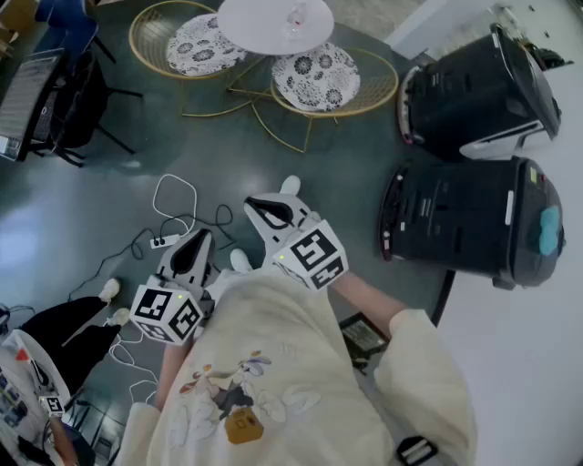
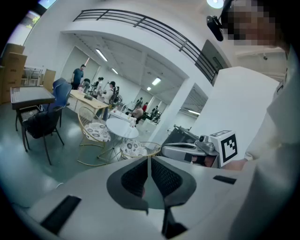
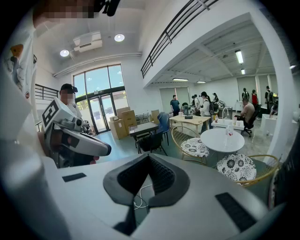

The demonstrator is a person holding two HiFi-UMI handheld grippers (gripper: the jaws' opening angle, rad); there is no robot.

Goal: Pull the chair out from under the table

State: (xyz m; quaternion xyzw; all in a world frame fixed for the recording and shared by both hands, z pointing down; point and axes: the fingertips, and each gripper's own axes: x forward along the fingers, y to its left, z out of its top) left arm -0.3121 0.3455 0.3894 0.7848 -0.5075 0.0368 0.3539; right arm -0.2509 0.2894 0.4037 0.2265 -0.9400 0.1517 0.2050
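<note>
A round white table (image 1: 276,23) stands at the top of the head view. Two gold wire chairs with patterned cushions stand against it, one on the left (image 1: 187,41) and one on the right (image 1: 332,77), each with its seat partly under the tabletop. My left gripper (image 1: 202,238) and right gripper (image 1: 258,205) hang side by side close to my body, far short of the chairs. Both are shut and hold nothing. The left gripper view shows its jaws (image 2: 149,161) meeting, with the table (image 2: 123,127) beyond. In the right gripper view the jaws (image 3: 149,157) also meet, and the nearer chair (image 3: 243,168) is at the right.
Two bulky black machines (image 1: 483,91) (image 1: 474,218) stand on the right by a white wall. A white power strip (image 1: 164,241) with looping cables lies on the green floor near my feet. A black office chair (image 1: 68,100) stands at the left. Several people work at desks in the background.
</note>
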